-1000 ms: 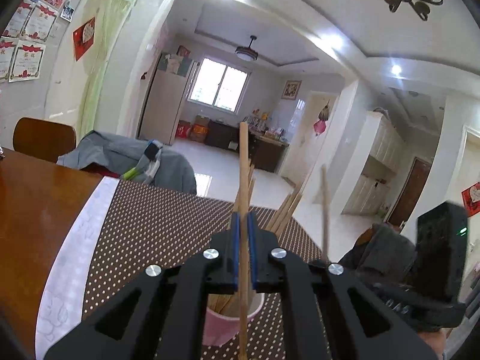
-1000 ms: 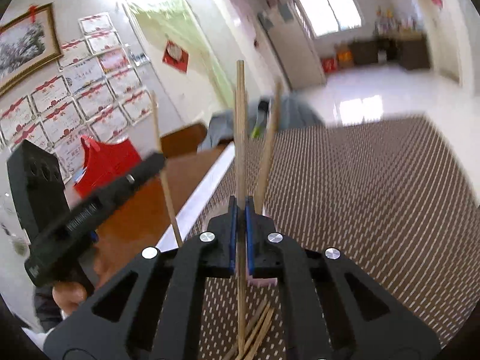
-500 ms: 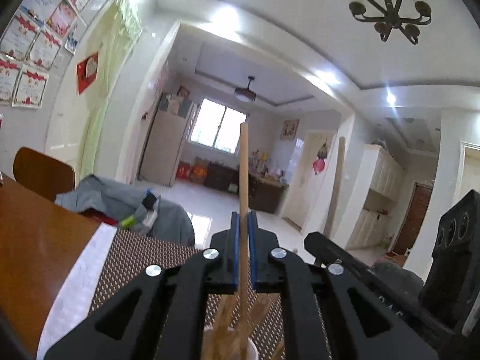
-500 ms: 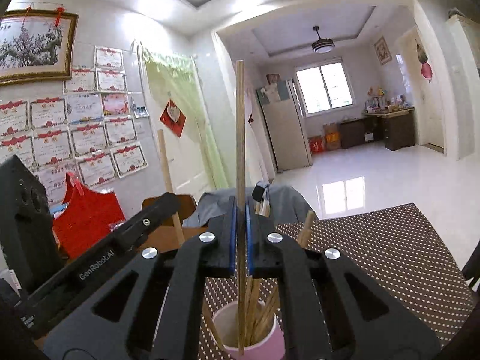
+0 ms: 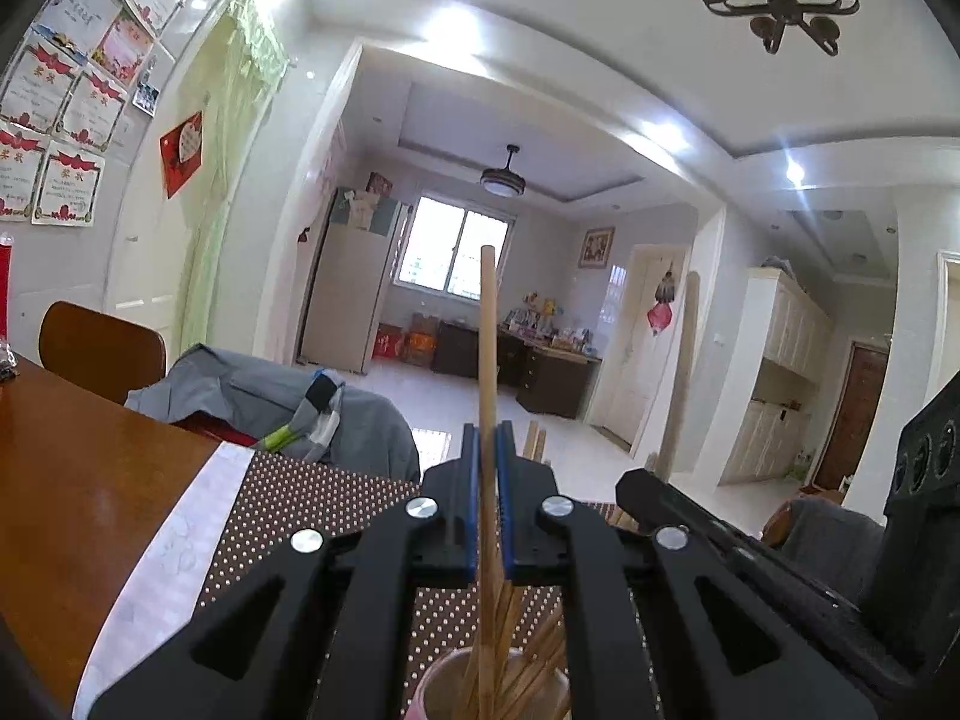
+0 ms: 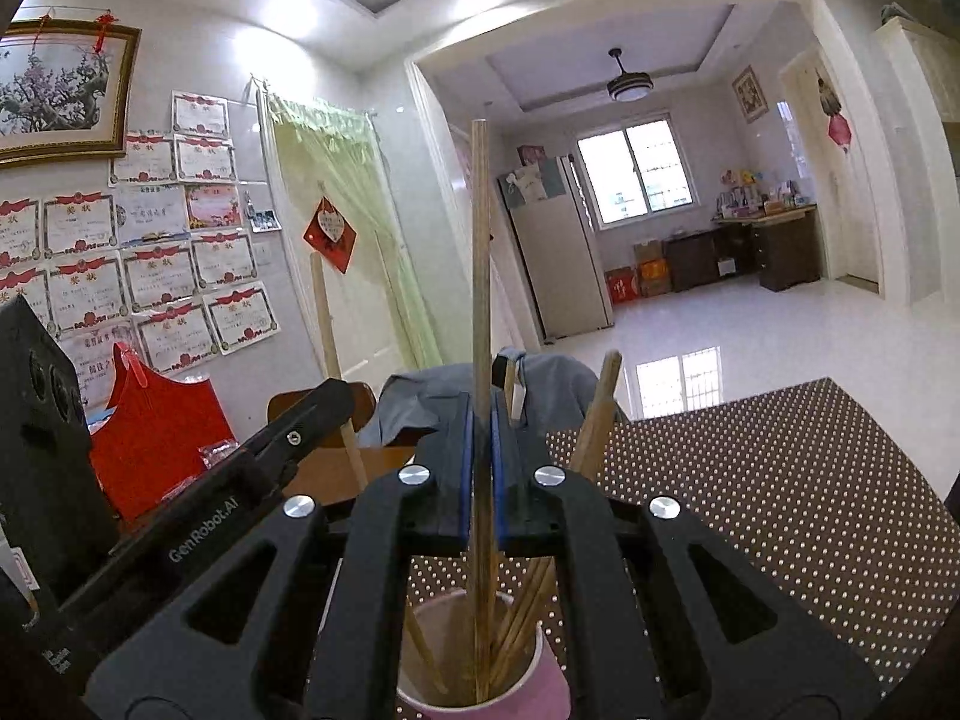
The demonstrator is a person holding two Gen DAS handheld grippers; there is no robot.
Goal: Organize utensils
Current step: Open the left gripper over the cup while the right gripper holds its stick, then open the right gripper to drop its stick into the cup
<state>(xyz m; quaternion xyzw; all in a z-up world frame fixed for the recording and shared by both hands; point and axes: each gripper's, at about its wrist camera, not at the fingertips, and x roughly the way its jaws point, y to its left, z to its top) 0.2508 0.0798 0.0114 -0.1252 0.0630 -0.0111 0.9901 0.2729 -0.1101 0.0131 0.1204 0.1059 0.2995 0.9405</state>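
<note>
We hold one chopstick upright in each hand-held gripper: the left hand-held gripper (image 5: 487,504) pinches its chopstick (image 5: 487,360), the right hand-held gripper (image 6: 478,474) its own chopstick (image 6: 480,300), both tips inside the pink cup (image 6: 540,690) on the worktop. Next, we judge, comes letting go so they drop in.

Pale wooden chopsticks (image 6: 480,312) are showing tan. The cup (image 6: 543,687) is showing pink. The placemat (image 6: 780,480) is displaying brown with white dots. The table (image 5: 66,480) is showing reddish-brown. Gripper pads (image 6: 463,468) are showing blue.
</note>
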